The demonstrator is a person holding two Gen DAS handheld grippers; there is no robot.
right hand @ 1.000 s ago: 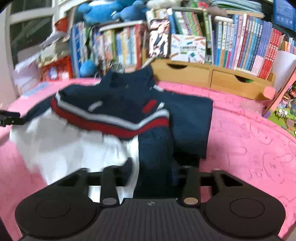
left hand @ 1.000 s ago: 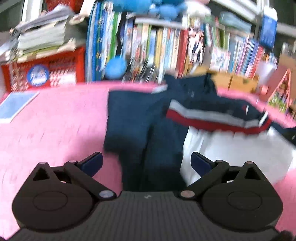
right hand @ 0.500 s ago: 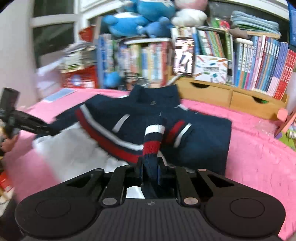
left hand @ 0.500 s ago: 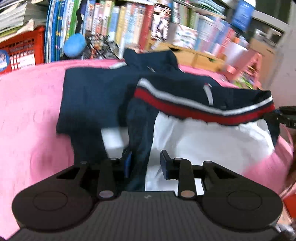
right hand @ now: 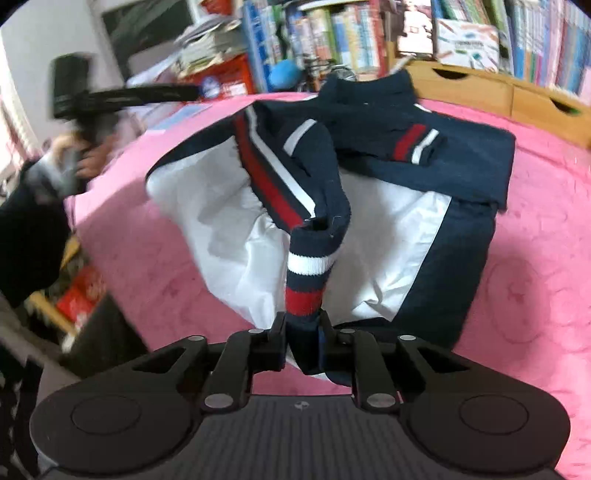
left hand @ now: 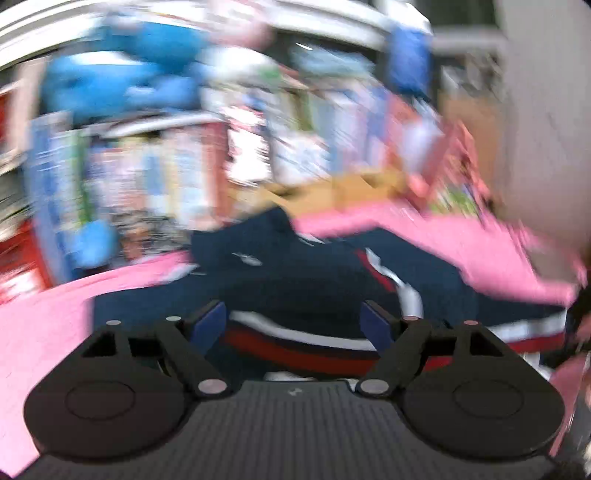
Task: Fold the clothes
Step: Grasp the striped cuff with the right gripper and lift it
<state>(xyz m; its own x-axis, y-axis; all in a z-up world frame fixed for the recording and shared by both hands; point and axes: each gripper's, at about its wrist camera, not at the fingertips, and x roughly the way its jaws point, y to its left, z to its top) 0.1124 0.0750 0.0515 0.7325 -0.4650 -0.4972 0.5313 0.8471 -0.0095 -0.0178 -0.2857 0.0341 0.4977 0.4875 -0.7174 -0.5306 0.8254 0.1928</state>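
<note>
The navy jacket [right hand: 373,147] lies spread on the pink blanket [right hand: 535,240], its white lining [right hand: 229,206] turned up and its collar toward the bookshelf [right hand: 332,33]. One sleeve [right hand: 317,206] rises off the heap, and I have its red-and-white striped cuff [right hand: 304,291] pinched in my right gripper [right hand: 303,339], jaws closed tight on the knit so the sleeve hangs taut between gripper and jacket. The other cuff [right hand: 417,144] rests flat across the chest, near the collar. On the left wrist view everything is smeared with motion blur; I can still make out the same jacket [left hand: 332,280] on the pink blanket [left hand: 44,332], its red and white band just ahead of my left gripper [left hand: 295,321], whose blue-padded jaws stand wide apart with nothing between them. From the right wrist view, the left gripper [right hand: 122,98] shows as a dark blurred tool held up at the far left edge of the blanket, gripped by a hand [right hand: 88,158], well apart from the jacket. A wooden drawer unit [right hand: 480,88] sits behind the collar, and a blue plush toy [left hand: 122,77] sits above the books.
</note>
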